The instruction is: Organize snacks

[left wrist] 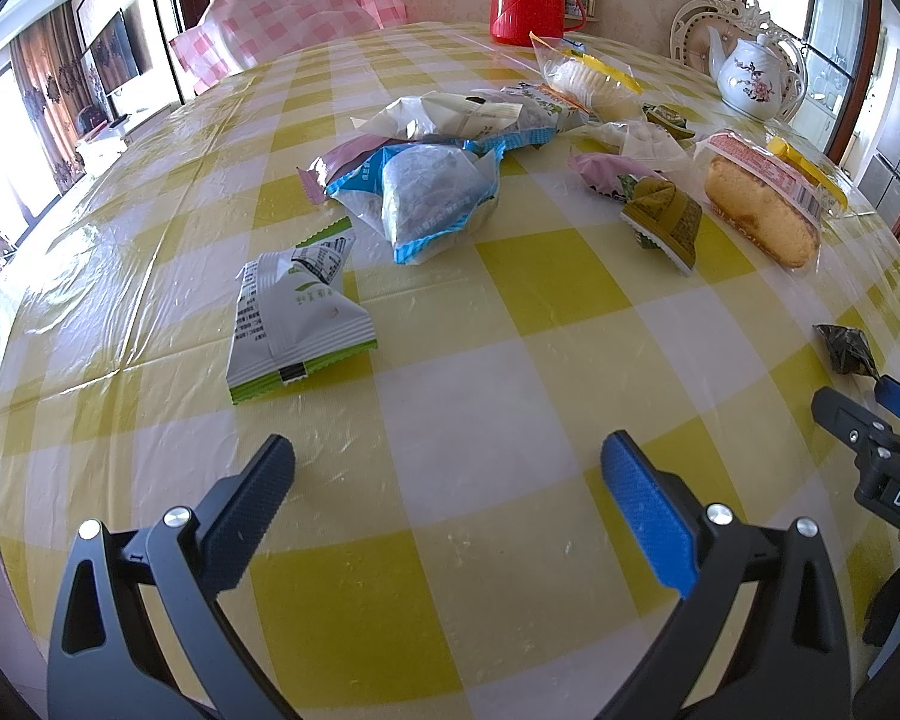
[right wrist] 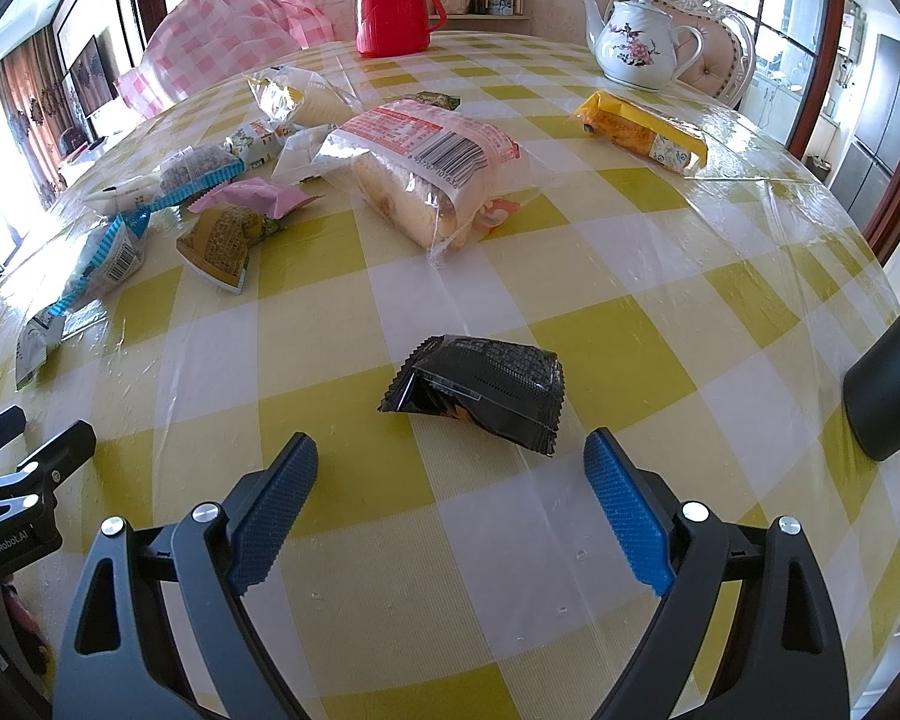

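- Right gripper: jaws spread wide, nothing between them, low centre of the right wrist view, over the yellow-checked tablecloth.
- Black packet lies flat just ahead of the right gripper, mid-frame, apart from both fingers and a little toward the blue-padded one. Judgement: this is the nearest candidate for the first pick.
- Handling, black packet: looks light, crinkled foil, likely slippery and puffed with air. Best hold judged to be across the flat sealed edge or the short width; pinching the middle hard risks crushing the contents.
- Left gripper: jaws likewise wide apart and empty, bottom centre of the left wrist view.
- Green-and-white packet sits ahead and left of it, centre-left of frame, not touched. Thin pillow pack; the serrated end seam offers a firm tab.
- Farther out, upper centre: a loose heap with a blue-edged packet; to its right an olive wrapped sweet and a wrapped sponge cake.
- Sponge cake is soft and bulky: grip lightly across the width, or by the wrapper.
- Far edge: red thermos, white teapot. No container for sorting visible.
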Tool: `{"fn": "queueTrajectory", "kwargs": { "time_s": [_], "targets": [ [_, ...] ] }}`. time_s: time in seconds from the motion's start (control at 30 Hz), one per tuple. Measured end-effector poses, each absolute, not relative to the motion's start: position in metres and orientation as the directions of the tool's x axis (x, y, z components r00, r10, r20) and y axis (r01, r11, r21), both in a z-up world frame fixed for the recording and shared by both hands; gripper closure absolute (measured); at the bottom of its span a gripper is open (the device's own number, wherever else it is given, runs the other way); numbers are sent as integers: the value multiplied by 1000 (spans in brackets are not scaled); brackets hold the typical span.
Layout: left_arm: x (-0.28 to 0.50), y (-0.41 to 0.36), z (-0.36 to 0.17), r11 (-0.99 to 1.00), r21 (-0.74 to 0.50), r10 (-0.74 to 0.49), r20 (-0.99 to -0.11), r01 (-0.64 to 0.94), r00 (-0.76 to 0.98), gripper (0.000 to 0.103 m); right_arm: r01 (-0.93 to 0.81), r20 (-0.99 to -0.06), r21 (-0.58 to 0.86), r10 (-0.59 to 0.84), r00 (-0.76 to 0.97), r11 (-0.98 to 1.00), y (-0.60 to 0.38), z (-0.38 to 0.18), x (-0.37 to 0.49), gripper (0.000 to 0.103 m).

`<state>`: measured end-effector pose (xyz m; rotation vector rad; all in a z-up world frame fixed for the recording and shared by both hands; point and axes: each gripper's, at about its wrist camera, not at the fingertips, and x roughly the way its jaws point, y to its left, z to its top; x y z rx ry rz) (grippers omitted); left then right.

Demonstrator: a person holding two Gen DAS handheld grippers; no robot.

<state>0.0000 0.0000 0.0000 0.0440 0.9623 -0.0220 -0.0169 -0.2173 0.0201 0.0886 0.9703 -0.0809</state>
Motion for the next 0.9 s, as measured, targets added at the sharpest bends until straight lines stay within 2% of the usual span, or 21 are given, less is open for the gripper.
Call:
{"fn": "queueTrajectory", "kwargs": {
  "time_s": [0.2, 0.4, 0.53, 0.67, 0.9],
  "targets": [
    [0, 0, 0, 999, 27, 4, -821, 32, 571, 1, 98, -826, 38, -24, 563, 994, -217, 20, -16, 15],
    [-4, 1, 2, 1000, 10, 1, -832, 13, 555, 1, -11, -835, 98, 88, 544, 995, -207, 23, -8, 16],
    [-11, 35, 7, 989, -87, -3, -814, -116, 581, 1, -78, -815, 203, 213, 539, 976, -195, 28, 3, 16],
    [-21, 72, 21, 952, -138, 70, -772, -274, 632, 1, -77, -793, 232, 235, 562, 970, -186, 33, 33, 16],
    [-21, 79, 29, 940, -135, 104, -758, -312, 644, 1, -101, -782, 236, 251, 570, 966, -159, 35, 82, 16]
  ]
}}
